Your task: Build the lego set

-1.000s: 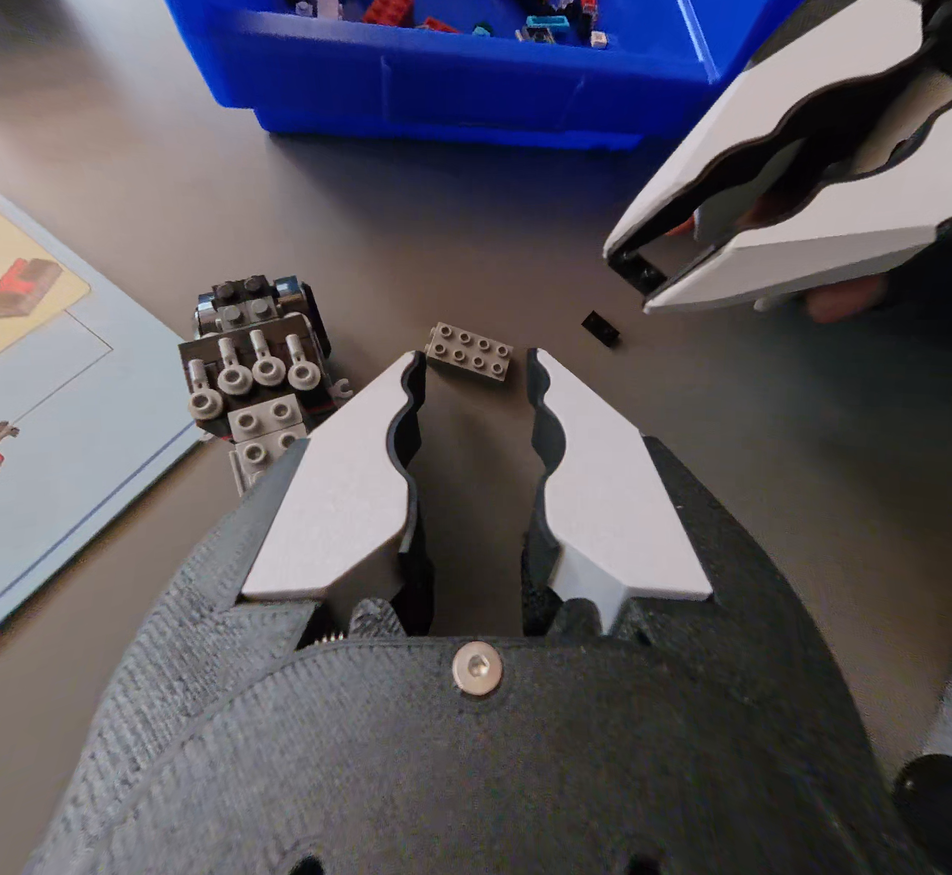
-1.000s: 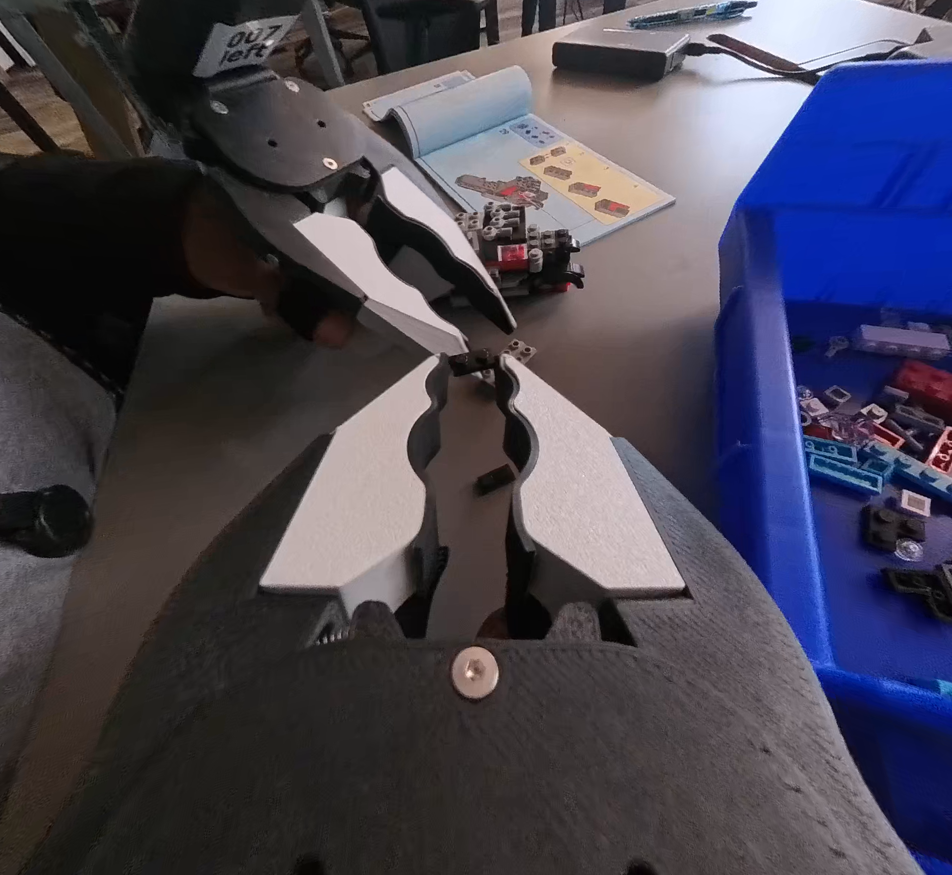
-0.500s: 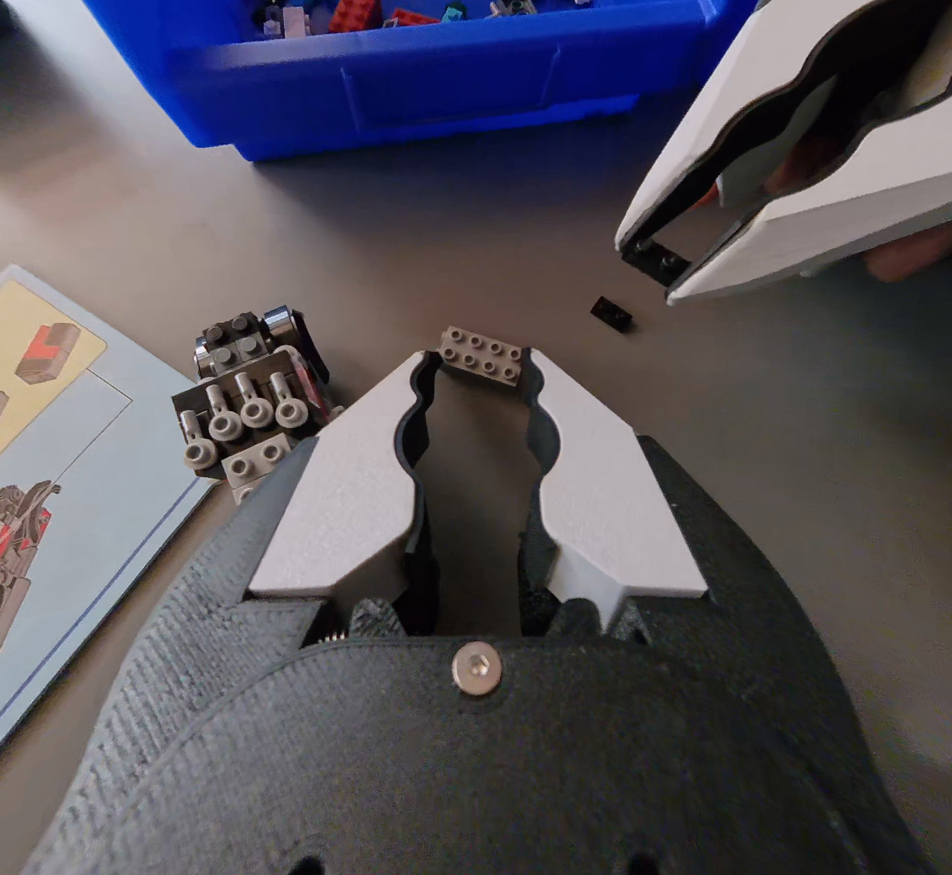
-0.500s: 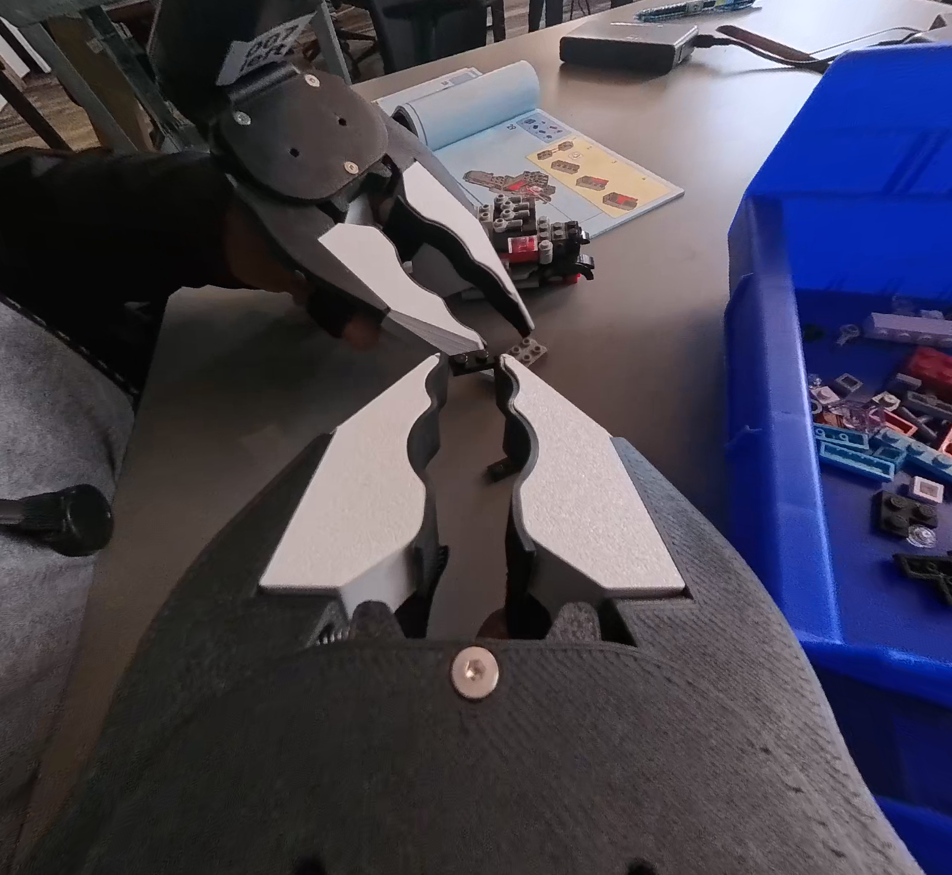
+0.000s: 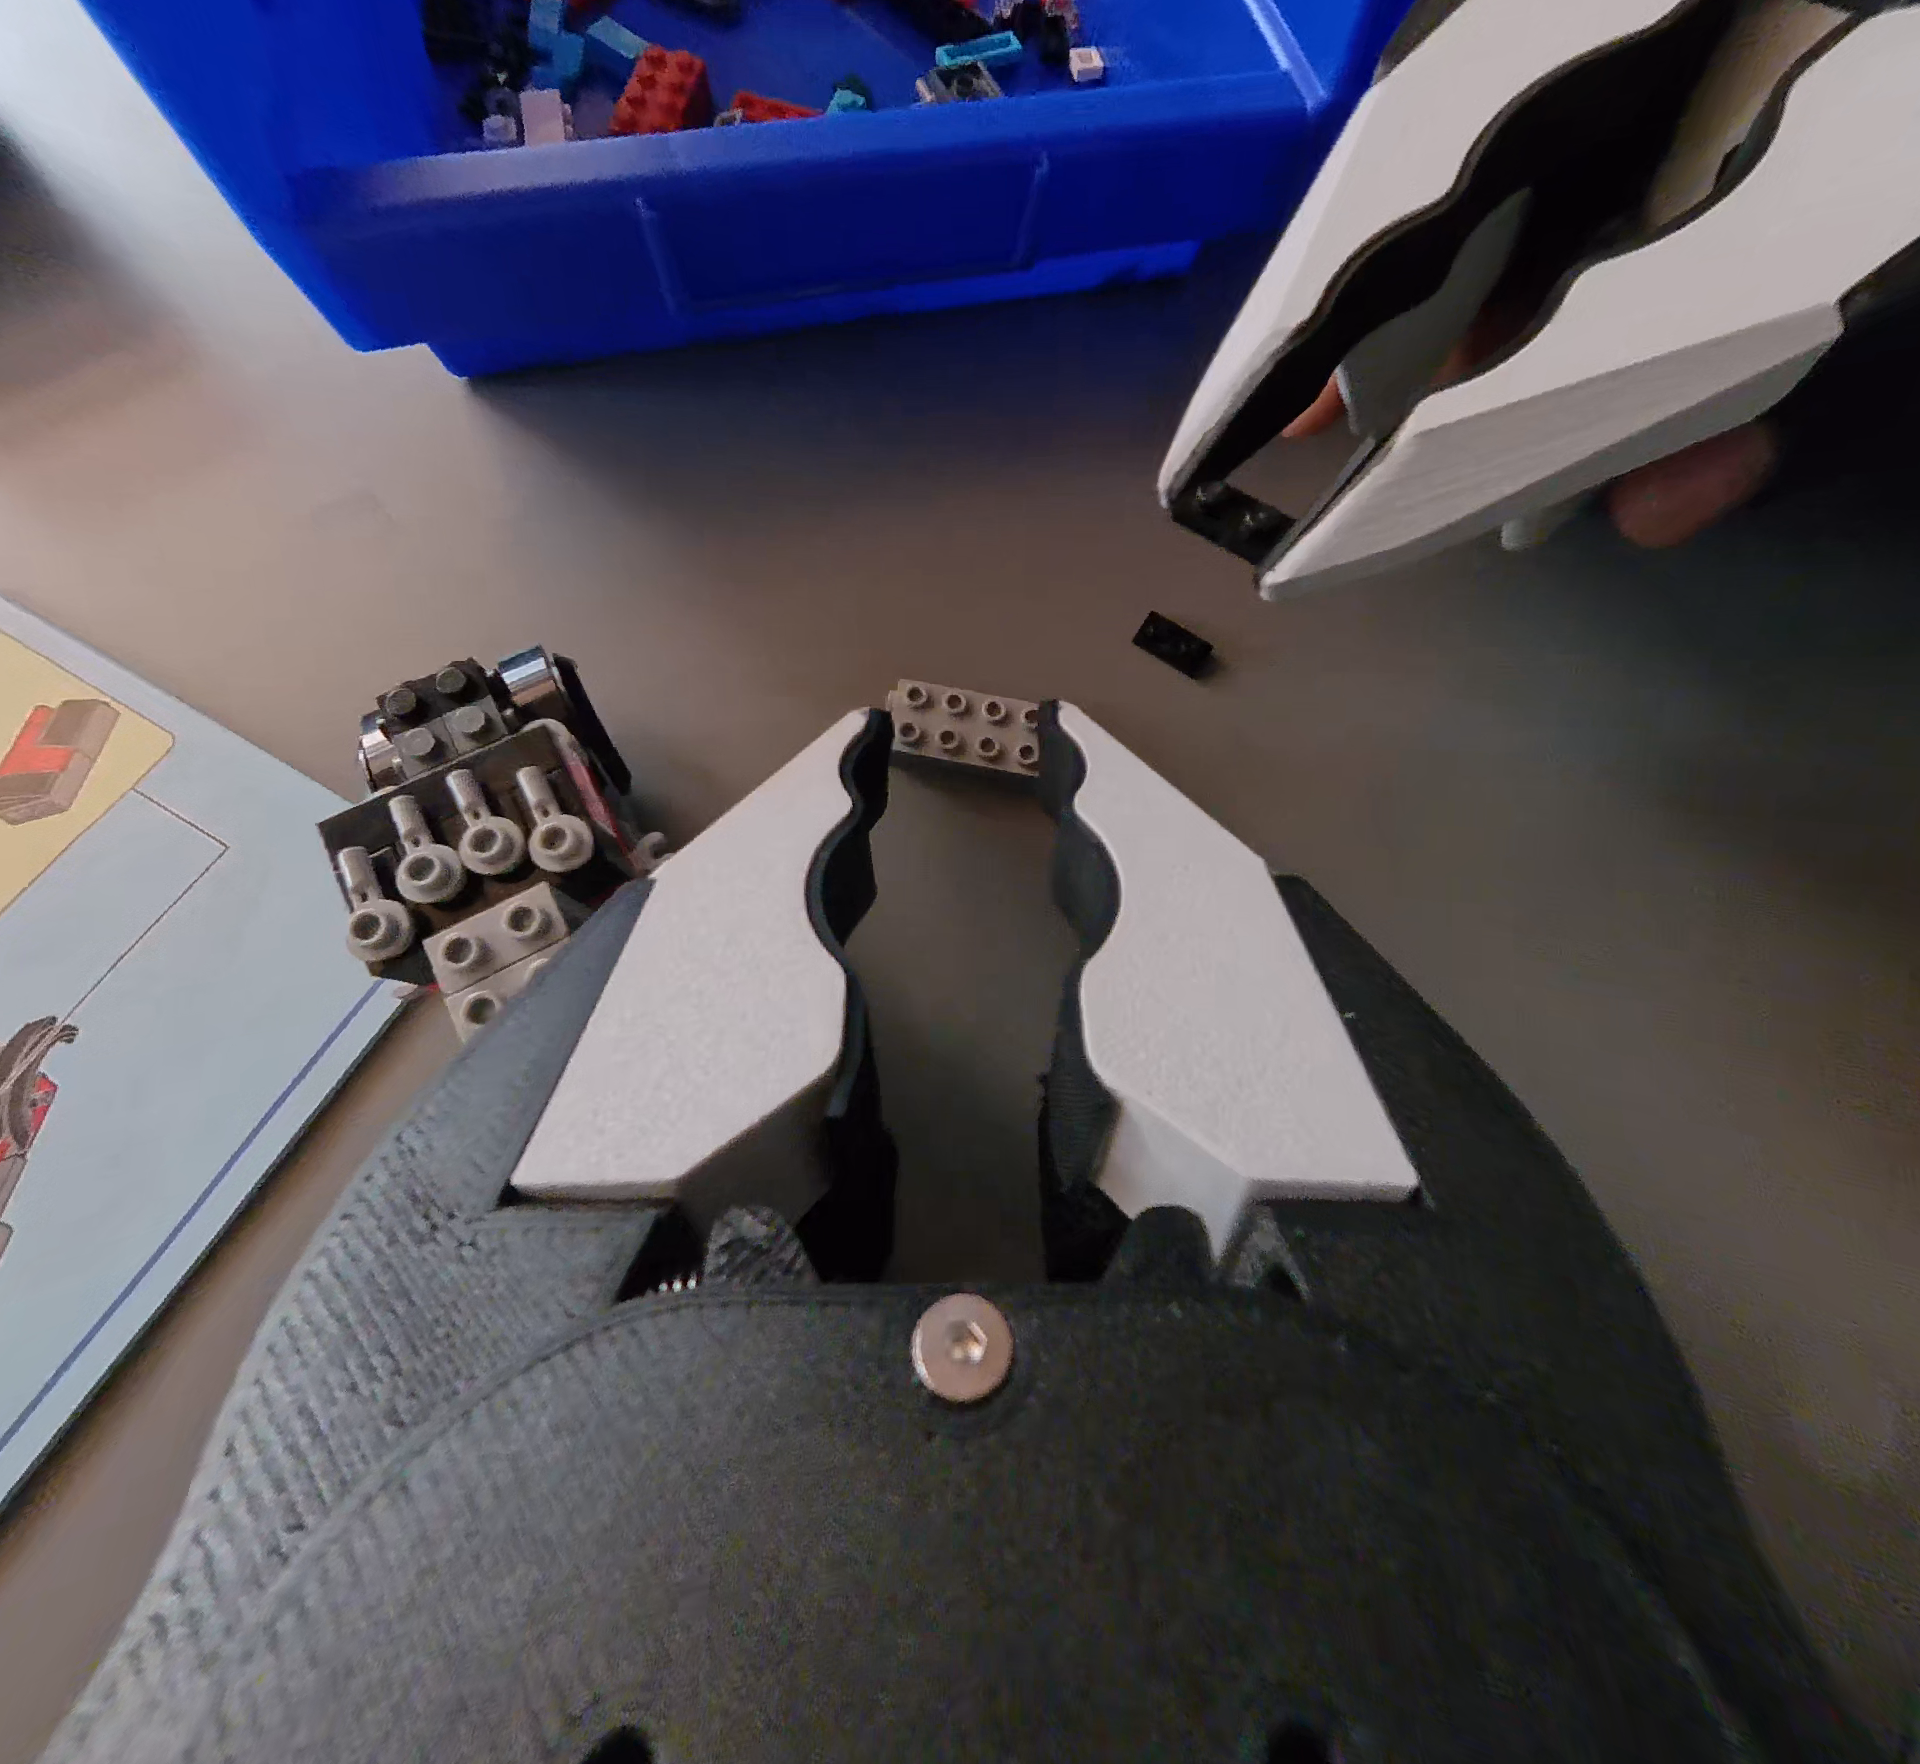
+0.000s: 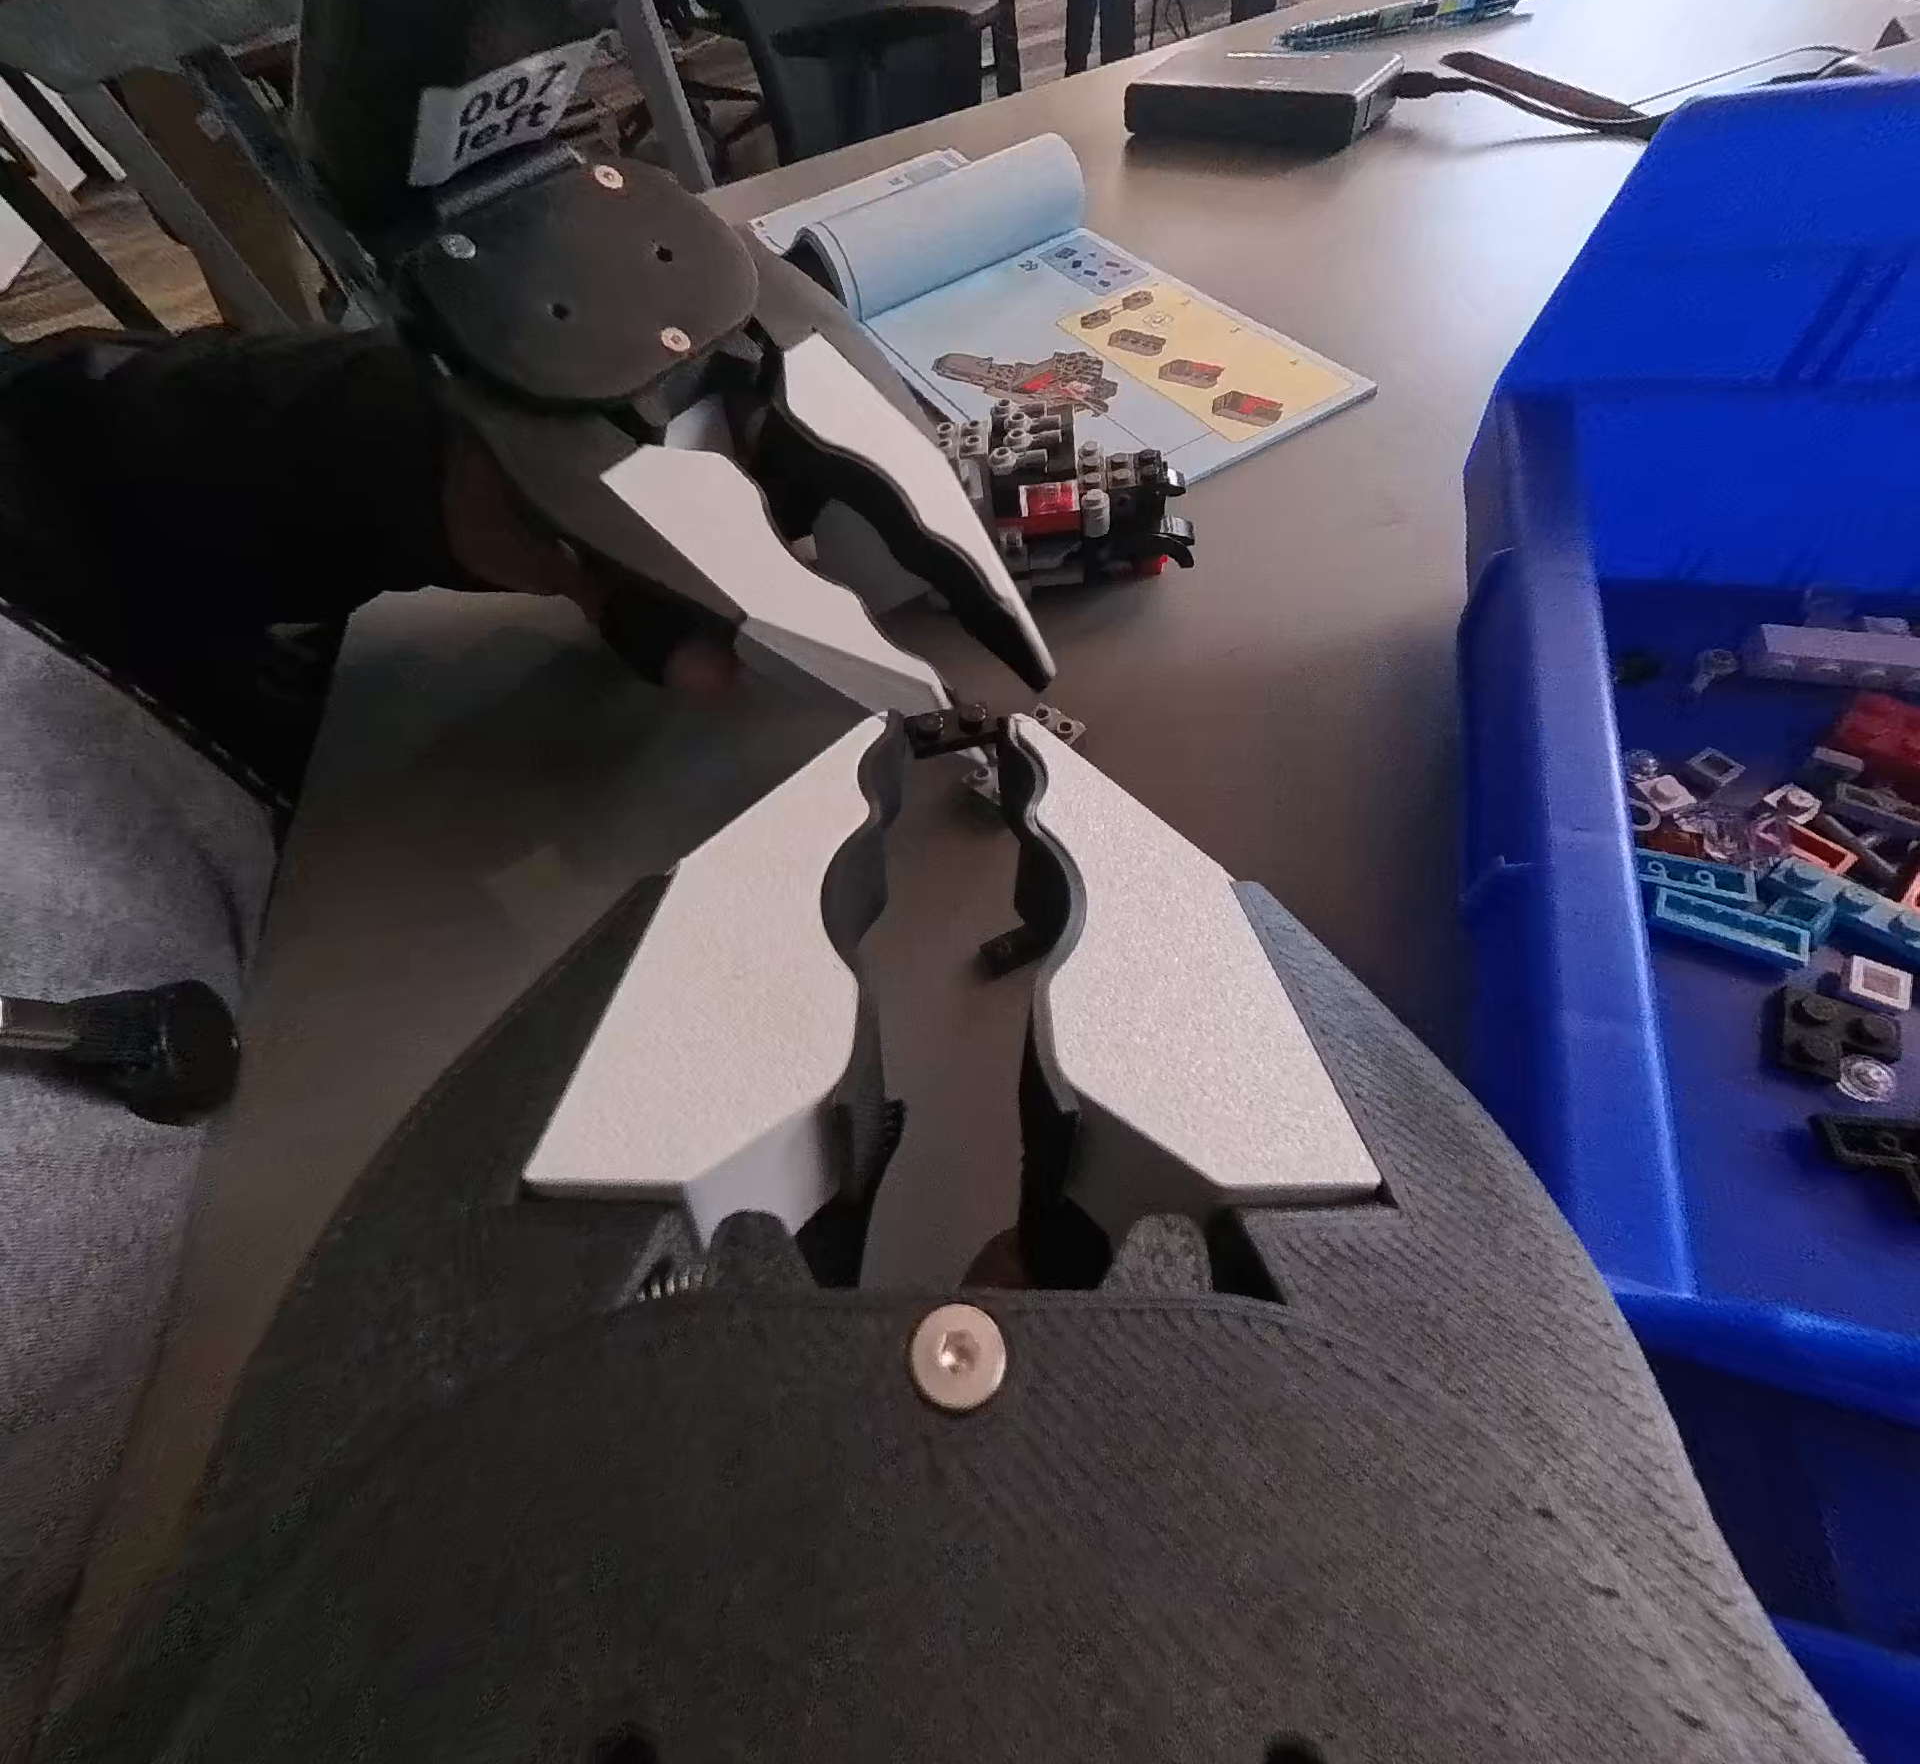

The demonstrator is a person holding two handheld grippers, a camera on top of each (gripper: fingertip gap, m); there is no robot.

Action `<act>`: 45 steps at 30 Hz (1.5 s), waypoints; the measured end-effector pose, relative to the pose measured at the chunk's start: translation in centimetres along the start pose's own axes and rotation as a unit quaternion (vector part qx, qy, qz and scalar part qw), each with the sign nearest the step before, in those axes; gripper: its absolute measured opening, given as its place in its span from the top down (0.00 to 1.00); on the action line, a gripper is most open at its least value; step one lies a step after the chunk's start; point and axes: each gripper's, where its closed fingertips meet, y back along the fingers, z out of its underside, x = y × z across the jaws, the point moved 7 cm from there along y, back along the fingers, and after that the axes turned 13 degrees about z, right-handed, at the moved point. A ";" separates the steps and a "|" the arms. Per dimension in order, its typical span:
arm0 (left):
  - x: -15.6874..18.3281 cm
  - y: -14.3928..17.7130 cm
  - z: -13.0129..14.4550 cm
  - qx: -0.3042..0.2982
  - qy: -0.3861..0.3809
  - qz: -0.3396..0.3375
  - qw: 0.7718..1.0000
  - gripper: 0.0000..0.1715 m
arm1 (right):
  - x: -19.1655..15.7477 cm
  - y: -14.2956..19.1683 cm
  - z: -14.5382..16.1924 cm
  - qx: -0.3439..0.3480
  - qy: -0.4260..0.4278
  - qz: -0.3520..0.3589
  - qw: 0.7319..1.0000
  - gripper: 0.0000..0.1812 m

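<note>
Grey plate [image 5: 968, 733] pinched between left gripper [image 5: 964, 727] tips, low over table [image 5: 1558, 987] — right gripper [image 6: 954, 733] clamps black plate [image 6: 954, 733]; half-built model [image 5: 468, 831] beside booklet [image 5: 135, 987].

Both grippers, left [image 5: 968, 746] and right [image 6: 954, 738], have wavy white fingers, rough black bodies, one silver screw at 6 o'clock. Black sleeve [image 6: 208, 467].
</note>
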 end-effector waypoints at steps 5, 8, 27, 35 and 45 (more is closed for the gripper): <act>-0.1 -0.2 0.0 -0.007 -0.002 -0.009 1.000 0.77 | 0.0 0.0 0.0 0.000 0.001 -0.002 1.000 0.90; 0.0 -0.4 0.0 -0.016 -0.010 -0.014 1.000 0.75 | 0.0 0.1 0.0 0.000 0.000 -0.003 1.000 0.90; -0.2 -1.1 0.4 -0.054 -0.008 -0.030 0.998 0.79 | -0.1 0.1 0.1 -0.001 0.000 -0.004 1.000 0.90; 0.0 -1.0 0.3 -0.044 -0.011 -0.013 0.999 0.78 | 0.0 0.1 0.0 -0.001 -0.001 -0.003 1.000 0.90; 0.4 0.8 0.6 -0.007 -0.041 0.032 0.999 0.79 | 0.1 -0.2 -0.2 0.002 -0.006 -0.004 1.000 0.90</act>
